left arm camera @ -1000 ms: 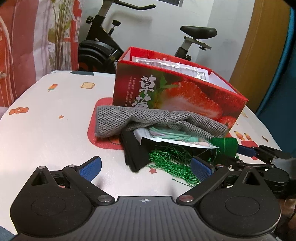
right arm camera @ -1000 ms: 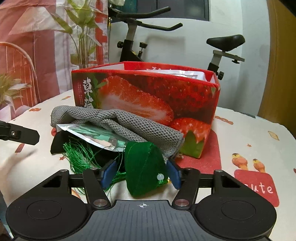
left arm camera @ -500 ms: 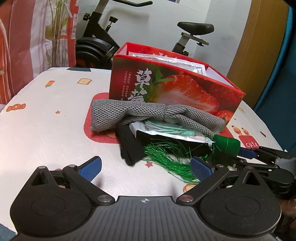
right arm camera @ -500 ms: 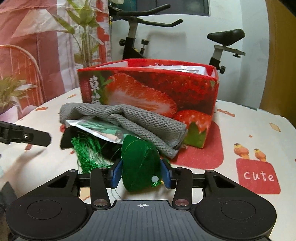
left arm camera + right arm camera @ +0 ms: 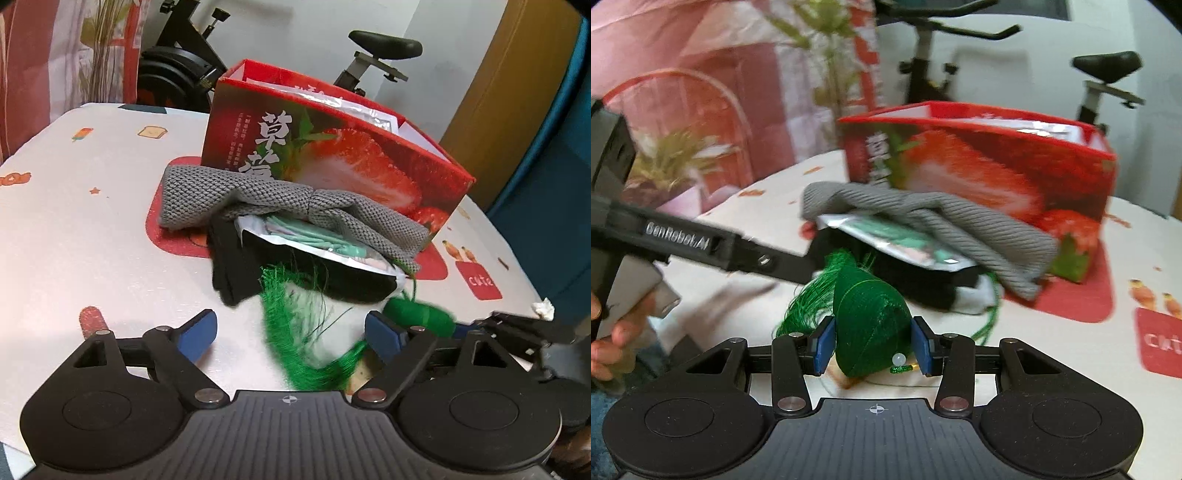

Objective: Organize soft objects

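Behind green pouch (image 5: 870, 322), grey cloth (image 5: 960, 229), strawberry box (image 5: 997, 162)

I count one red strawberry box (image 5: 332, 158) on the table. Against its front face lies one grey knitted cloth (image 5: 258, 199). Under that cloth, still in front of the box, I see one foil packet (image 5: 317, 243) and one black fabric piece (image 5: 232, 266). Nearer to me than the box there is one green tasselled pouch (image 5: 871, 321). Behind the box stands one exercise bike (image 5: 369, 51).
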Action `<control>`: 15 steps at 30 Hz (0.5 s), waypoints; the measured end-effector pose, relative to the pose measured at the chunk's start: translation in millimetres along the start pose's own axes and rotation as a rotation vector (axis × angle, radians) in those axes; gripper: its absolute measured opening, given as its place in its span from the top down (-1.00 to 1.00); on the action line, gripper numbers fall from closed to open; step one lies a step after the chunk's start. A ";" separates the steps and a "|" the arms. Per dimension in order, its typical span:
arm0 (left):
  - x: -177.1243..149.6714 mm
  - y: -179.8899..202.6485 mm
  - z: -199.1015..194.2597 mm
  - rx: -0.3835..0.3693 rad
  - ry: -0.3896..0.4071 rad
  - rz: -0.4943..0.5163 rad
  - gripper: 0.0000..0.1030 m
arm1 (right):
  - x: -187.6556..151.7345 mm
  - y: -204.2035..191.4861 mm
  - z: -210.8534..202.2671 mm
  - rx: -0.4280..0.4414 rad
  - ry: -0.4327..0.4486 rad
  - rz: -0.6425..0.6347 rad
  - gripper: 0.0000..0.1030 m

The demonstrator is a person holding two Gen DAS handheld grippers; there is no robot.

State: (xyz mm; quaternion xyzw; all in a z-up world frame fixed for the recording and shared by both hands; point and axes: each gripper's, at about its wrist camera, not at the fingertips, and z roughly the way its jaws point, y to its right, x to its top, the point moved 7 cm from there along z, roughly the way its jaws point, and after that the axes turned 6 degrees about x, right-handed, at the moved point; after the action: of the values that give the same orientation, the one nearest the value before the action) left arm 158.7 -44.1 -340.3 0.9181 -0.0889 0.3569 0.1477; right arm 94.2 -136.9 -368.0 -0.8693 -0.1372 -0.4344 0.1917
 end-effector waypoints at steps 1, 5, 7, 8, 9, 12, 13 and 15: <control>0.0 0.5 -0.3 -0.007 0.002 -0.004 -0.69 | 0.0 -3.8 2.0 0.008 0.002 -0.015 0.20; -0.6 5.1 -1.0 -0.056 0.005 -0.016 -0.57 | -0.3 -14.2 6.3 0.034 0.012 -0.052 0.14; -1.5 8.9 -0.5 -0.081 0.003 -0.017 -0.57 | -2.2 -13.2 6.7 0.034 0.006 -0.043 0.10; -2.2 10.4 -0.4 -0.094 0.001 -0.017 -0.57 | -3.7 -12.1 6.9 0.036 0.001 -0.035 0.09; -2.9 12.4 -0.2 -0.105 0.000 -0.018 -0.57 | -5.3 -11.0 6.6 0.035 -0.002 -0.028 0.08; -4.5 19.5 1.6 -0.148 -0.004 -0.020 -0.56 | -6.9 -9.3 5.9 0.049 -0.007 -0.012 0.08; -5.1 22.7 2.1 -0.161 -0.006 -0.018 -0.53 | -6.9 -8.7 7.5 0.053 -0.007 -0.012 0.08; -6.6 29.6 3.3 -0.182 -0.009 -0.002 -0.38 | -8.0 -9.9 8.3 0.054 -0.008 -0.018 0.08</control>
State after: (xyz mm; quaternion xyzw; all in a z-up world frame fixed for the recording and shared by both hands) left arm 148.0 -72.6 -341.0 0.9025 -0.1207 0.3432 0.2305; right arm 91.4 -124.9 -376.9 -0.8642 -0.1574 -0.4288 0.2109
